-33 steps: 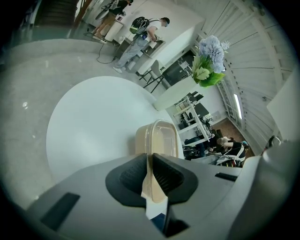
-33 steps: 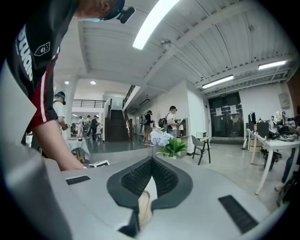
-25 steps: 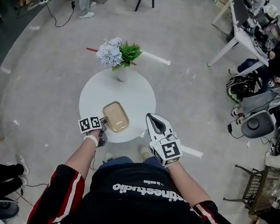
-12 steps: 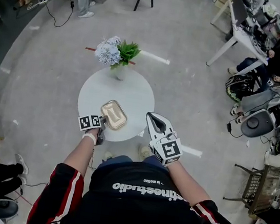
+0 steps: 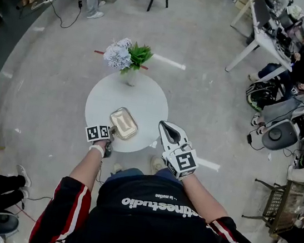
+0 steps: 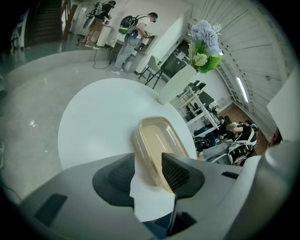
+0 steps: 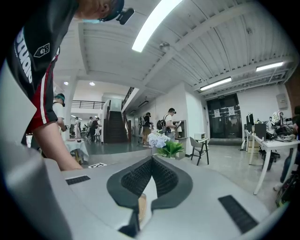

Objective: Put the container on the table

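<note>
The head view placed the container flat on the round desk at frame centre, while only the left gripper view showed its jaws, which had just been opening, spread either side of the container's near end, and the right gripper view showed its jaws pressed together, empty.

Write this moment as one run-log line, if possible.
step: release | container: resting on round table | left gripper: jaws just opened, container end between them, not pressed | right gripper: shut, empty
</note>
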`<action>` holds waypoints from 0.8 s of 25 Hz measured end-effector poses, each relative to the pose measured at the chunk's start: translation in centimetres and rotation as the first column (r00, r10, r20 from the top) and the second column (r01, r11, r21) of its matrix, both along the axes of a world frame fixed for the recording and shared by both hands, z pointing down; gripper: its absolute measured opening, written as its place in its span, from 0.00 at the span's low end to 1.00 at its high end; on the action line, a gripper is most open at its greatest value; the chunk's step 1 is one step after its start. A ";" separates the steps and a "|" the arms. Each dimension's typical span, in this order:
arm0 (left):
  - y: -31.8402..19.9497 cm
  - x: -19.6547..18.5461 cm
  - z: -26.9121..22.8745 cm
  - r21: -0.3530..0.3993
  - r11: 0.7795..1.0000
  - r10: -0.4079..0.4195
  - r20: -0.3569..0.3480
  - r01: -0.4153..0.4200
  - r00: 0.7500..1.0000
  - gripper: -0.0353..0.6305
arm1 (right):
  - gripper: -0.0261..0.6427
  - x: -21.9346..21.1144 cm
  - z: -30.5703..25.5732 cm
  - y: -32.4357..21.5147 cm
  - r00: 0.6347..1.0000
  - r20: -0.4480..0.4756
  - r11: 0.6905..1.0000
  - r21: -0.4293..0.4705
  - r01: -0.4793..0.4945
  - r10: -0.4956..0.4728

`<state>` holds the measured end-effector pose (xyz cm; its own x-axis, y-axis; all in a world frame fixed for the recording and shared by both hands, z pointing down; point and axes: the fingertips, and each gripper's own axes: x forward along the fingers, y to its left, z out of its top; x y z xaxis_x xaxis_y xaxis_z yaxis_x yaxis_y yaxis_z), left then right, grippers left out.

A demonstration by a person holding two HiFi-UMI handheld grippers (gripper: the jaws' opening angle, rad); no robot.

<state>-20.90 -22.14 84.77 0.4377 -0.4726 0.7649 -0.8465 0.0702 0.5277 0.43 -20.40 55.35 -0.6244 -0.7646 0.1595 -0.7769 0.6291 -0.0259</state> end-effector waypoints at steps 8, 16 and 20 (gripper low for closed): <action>0.2 -2.1 -0.7 0.037 0.999 -0.033 0.031 0.032 0.999 0.31 | 0.05 -0.6 0.1 -0.1 1.000 0.006 1.000 0.001 0.015 -0.015; 0.4 -2.5 -2.8 0.117 0.993 -0.024 0.062 0.017 0.998 0.31 | 0.05 -1.3 -0.6 -0.5 0.999 0.020 0.999 0.012 0.033 -0.033; 0.5 -2.7 -4.0 0.166 0.986 -0.015 0.076 0.002 0.997 0.30 | 0.05 -2.0 -0.4 -0.4 0.998 0.026 0.999 0.017 0.050 -0.050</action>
<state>-23.61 -21.68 80.73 0.3764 -0.5991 0.7067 -0.8845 -0.0053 0.4665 -1.55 -20.76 54.97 -0.6659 -0.7346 0.1301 -0.7436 0.6676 -0.0359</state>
